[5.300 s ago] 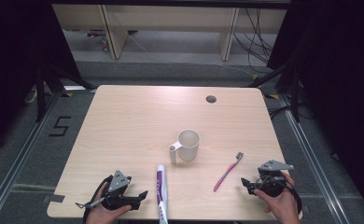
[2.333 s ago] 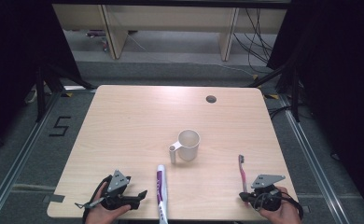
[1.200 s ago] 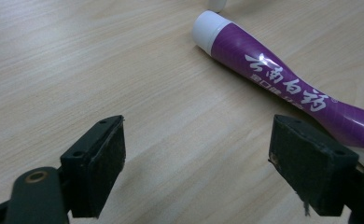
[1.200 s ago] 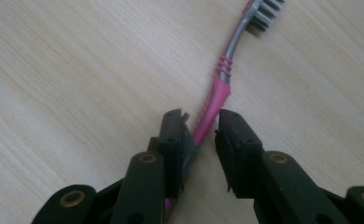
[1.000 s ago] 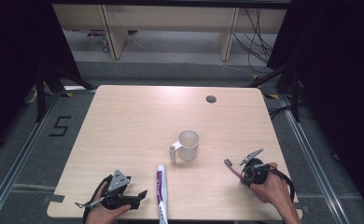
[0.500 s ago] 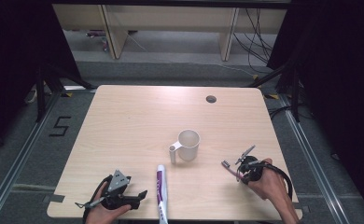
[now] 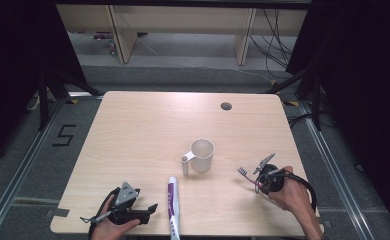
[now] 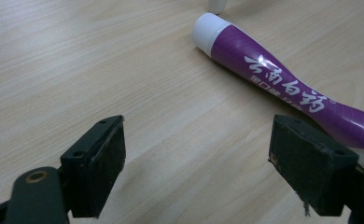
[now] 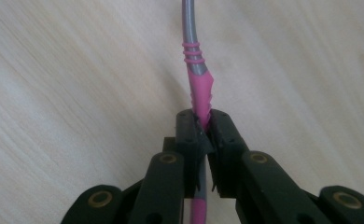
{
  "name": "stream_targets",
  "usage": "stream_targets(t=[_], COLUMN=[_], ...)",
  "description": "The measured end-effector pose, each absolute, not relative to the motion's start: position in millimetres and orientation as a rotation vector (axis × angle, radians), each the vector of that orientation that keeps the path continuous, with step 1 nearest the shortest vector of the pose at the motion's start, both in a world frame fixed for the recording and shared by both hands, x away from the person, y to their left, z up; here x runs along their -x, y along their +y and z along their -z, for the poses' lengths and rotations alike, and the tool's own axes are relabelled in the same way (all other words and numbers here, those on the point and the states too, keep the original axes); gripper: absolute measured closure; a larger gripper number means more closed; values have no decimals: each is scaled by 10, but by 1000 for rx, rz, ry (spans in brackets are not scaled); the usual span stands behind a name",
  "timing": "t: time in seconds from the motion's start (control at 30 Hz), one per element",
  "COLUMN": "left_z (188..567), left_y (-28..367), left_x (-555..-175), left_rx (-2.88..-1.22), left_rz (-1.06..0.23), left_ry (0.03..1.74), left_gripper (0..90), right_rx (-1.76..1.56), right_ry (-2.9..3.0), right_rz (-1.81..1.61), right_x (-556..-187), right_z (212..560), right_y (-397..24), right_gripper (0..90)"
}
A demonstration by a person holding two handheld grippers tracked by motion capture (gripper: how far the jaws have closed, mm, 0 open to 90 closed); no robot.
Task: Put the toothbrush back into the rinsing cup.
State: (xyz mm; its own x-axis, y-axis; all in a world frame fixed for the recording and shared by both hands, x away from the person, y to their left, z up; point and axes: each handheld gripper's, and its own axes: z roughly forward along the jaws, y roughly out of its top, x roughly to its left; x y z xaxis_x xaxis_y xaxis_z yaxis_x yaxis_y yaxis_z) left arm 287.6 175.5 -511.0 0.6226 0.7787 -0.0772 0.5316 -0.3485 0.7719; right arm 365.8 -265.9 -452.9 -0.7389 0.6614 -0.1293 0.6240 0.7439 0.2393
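Observation:
A pink and grey toothbrush is clamped by its pink handle in my right gripper, held just over the table right of a white mug, bristle end toward the mug. In the right gripper view the jaws of that gripper pinch the toothbrush, whose grey neck runs up and away. My left gripper rests open at the table's near left edge. In the left gripper view, my left gripper has only bare wood between its wide jaws. A purple toothpaste tube lies just past the right-hand jaw.
The toothpaste tube lies lengthwise at the near edge, its white cap toward the mug. The mug's handle points to the near left. A round cable hole sits at the far right of the wooden table. Beyond the table stand shelf legs and cables.
My right gripper went to the toothbrush lying on the table, shut on its handle, and carried it left toward the mug, turning over. The left gripper stayed put.

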Motion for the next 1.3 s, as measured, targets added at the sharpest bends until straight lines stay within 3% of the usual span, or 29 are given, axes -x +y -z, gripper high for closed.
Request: stream_targets(t=[0.83,1.3], left_z=[5111,5115], left_y=[1764,1770], left_x=[-2876,-2879], left_rx=[-2031,-2032], left_rz=[-392,-392], left_ry=[1038,1046], left_gripper=[185,185], right_rx=[-1052,-946], right_ry=[2483,2433], right_rz=[-941,-1277], right_x=[-3606,-3686], right_z=[4123,4020], right_y=[-2729,-2359], right_gripper=[838,838])
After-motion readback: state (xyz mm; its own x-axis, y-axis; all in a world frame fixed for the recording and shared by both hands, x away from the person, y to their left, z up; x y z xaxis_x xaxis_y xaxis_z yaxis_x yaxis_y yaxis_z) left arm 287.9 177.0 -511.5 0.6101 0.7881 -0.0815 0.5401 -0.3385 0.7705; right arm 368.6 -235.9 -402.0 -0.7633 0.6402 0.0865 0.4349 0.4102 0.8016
